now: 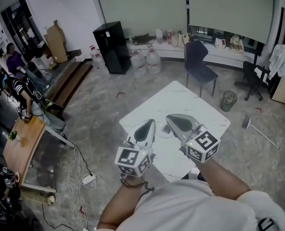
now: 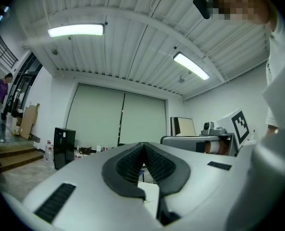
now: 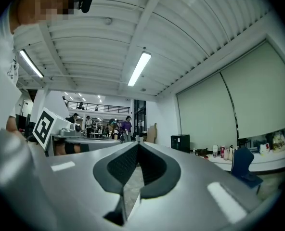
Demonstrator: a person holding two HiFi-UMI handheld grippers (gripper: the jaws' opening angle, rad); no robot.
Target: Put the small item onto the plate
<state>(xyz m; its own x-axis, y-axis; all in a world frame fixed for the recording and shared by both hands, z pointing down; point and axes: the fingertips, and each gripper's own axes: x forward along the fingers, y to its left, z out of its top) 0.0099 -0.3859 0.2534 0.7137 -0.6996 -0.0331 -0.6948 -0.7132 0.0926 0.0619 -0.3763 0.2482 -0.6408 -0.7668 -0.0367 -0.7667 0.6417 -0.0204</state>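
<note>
I hold both grippers side by side above the near part of a white table [image 1: 195, 106], tilted up and away from me. My left gripper [image 1: 151, 124] has its jaws shut with nothing between them; in its own view the dark pads [image 2: 133, 163] meet at the tip. The jaws of my right gripper [image 1: 170, 118] are shut and empty too, its pads [image 3: 154, 170] pressed together. Each gripper view shows the other gripper beside it: the right gripper [image 2: 214, 141] and the left gripper [image 3: 72, 139]. Between the grippers lies a faint pale round shape [image 1: 164, 134], possibly a plate. No small item shows.
A dark blue chair [image 1: 200, 64] stands at the table's far side, with a bin [image 1: 228, 100] to its right. A black cabinet [image 1: 111, 47] and water jugs [image 1: 146, 60] are farther back. At the left are a wooden table [image 1: 19, 146], people, and cables [image 1: 84, 177] on the floor.
</note>
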